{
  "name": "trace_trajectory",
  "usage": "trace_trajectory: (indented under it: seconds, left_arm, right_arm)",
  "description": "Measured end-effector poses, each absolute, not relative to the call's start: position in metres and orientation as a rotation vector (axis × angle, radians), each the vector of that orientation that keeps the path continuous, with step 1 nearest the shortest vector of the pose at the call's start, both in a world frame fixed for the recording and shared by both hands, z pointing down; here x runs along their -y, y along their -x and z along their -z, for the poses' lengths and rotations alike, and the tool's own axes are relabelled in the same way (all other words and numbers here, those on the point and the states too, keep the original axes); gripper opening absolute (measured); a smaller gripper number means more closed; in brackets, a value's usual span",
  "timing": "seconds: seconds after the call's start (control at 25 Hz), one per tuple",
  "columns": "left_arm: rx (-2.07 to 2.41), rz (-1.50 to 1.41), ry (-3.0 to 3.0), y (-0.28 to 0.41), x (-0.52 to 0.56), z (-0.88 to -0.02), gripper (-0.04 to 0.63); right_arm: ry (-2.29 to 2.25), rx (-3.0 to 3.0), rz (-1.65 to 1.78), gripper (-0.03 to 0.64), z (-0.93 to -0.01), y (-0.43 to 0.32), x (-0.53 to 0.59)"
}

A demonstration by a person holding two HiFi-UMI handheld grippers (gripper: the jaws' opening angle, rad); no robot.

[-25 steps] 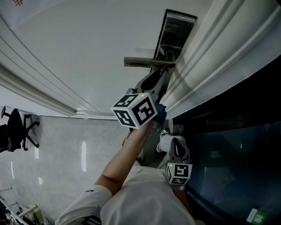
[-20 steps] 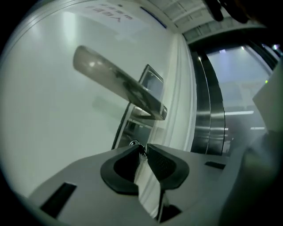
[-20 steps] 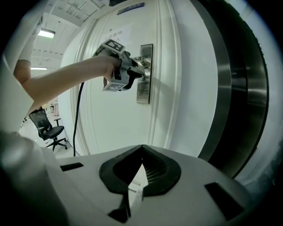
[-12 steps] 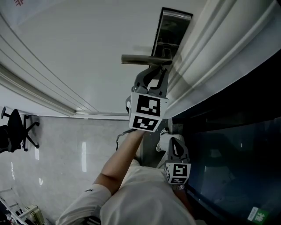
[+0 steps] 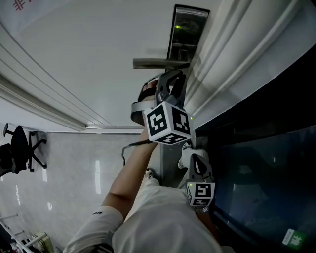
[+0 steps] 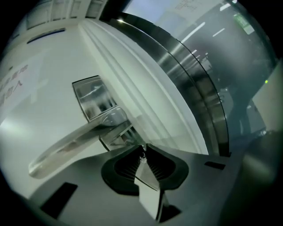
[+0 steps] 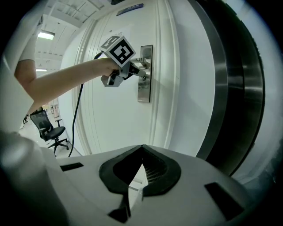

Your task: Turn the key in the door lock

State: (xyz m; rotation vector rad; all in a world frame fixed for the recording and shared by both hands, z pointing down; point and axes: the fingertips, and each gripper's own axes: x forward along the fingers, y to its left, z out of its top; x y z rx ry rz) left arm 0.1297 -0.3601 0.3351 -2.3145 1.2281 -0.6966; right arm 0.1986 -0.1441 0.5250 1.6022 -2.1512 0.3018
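Pinching what seems the key [image 6: 142, 155], shank aimed into the door [image 6: 40, 88], left claw [image 6: 143, 149] just closed.

Red characters [image 5: 19, 4] run off the far left edge of the white door [image 5: 89, 54], cut too short to read. In the left gripper view, pale red lettering [image 6: 13, 86] on the door, left of the handle, is too blurred to read. A green sign [image 5: 295, 240] with white marks sits on the dark glass [image 5: 266, 163] at near right, illegible. Above the door, a blue plate [image 7: 131, 7] carries print too small to make out.
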Motion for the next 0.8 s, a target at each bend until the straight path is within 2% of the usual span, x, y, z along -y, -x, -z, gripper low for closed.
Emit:
trace_trajectory:
  seconds: [0.2,0.4,0.48,0.6,0.8]
  left_arm:
    - [-1.066,0.897,2.066,-0.133,0.357,-0.341,0.049]
    - [-1.154,0.744,2.197,-0.127,0.352,-0.338,0.051]
    - [-1.255,0.561,2.327,-0.121,0.347,-0.334,0.058]
    - [-1.373,0.161,2.687,-0.108,0.341,-0.324,0.105]
    - [-1.322,-0.773,3.347,-0.092,0.340,-0.325,0.138]
  right_arm:
    - [-1.598,2.154,-0.302,0.003,-0.526,-0.196,0.139]
    - [-1.592,2.154,-0.300,0.003,-0.525,-0.192,0.133]
    - [-1.595,2.149,-0.302,0.003,-0.525,-0.193,0.131]
    - [-1.605,2.137,-0.310,0.003,-0.527,-0.198,0.129]
    - [-1.594,2.142,-0.322,0.003,-0.531,-0.195,0.126]
